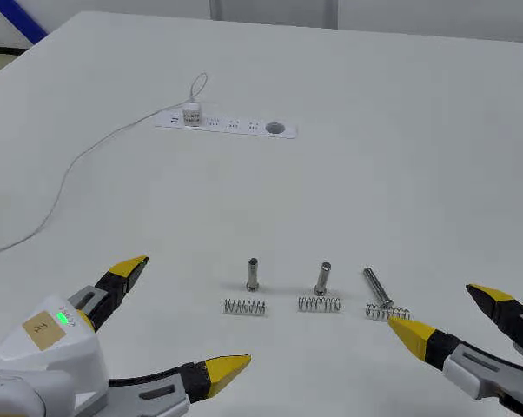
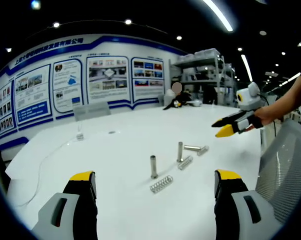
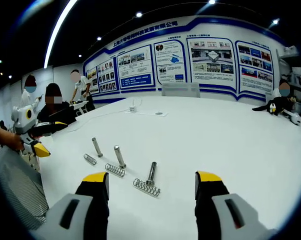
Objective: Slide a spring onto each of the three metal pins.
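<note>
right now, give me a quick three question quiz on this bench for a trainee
1. How many springs lie on the table beside the pins?
2. In the head view, which pin is not standing upright: A left, B middle, C right?
3. True or false: the left hand-held gripper is shut on a spring.

Key
1. Three, one in front of each pin.
2. C: the right pin lies tipped over.
3. False: its jaws are wide open and hold nothing.
</note>
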`<state>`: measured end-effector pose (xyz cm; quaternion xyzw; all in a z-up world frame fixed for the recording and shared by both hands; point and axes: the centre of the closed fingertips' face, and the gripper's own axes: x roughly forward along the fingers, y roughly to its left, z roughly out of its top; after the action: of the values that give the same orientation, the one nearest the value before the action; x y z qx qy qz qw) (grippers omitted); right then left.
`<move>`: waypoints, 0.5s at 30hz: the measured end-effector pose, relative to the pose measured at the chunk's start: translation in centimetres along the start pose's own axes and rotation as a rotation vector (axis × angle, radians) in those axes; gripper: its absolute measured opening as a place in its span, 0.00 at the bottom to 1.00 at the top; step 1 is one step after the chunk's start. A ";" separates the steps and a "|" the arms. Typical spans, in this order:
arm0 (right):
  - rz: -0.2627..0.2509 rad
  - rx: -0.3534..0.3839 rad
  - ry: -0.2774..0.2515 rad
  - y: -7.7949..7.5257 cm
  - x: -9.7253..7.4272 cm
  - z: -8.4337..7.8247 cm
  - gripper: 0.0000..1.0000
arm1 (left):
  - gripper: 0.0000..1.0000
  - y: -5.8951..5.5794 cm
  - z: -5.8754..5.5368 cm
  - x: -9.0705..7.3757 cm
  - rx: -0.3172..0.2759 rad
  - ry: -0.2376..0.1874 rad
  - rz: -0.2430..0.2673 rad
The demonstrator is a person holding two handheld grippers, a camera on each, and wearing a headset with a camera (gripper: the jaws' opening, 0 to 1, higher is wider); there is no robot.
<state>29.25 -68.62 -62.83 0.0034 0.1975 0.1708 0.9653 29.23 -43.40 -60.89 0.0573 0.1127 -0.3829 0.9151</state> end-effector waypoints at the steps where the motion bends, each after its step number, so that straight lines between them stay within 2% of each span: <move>1: 0.004 -0.002 0.004 -0.1 0.2 0.1 0.70 | 1.00 0.4 0.0 -0.1 -0.007 -0.003 0.013; 5: 0.033 -0.003 0.019 -0.1 0.9 0.2 0.68 | 1.00 1.2 0.2 -0.3 -0.046 -0.020 0.044; 10: 0.053 -0.002 0.041 -0.4 1.8 0.2 0.65 | 1.00 1.4 -0.3 -0.3 -0.060 -0.002 0.052; 15: 0.056 -0.010 0.054 -0.7 2.5 0.4 0.63 | 1.00 1.2 -0.3 -0.3 -0.058 -0.001 0.046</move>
<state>31.74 -68.43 -63.49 -0.0006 0.2225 0.1991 0.9544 29.87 -42.27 -61.04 0.0329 0.1219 -0.3582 0.9251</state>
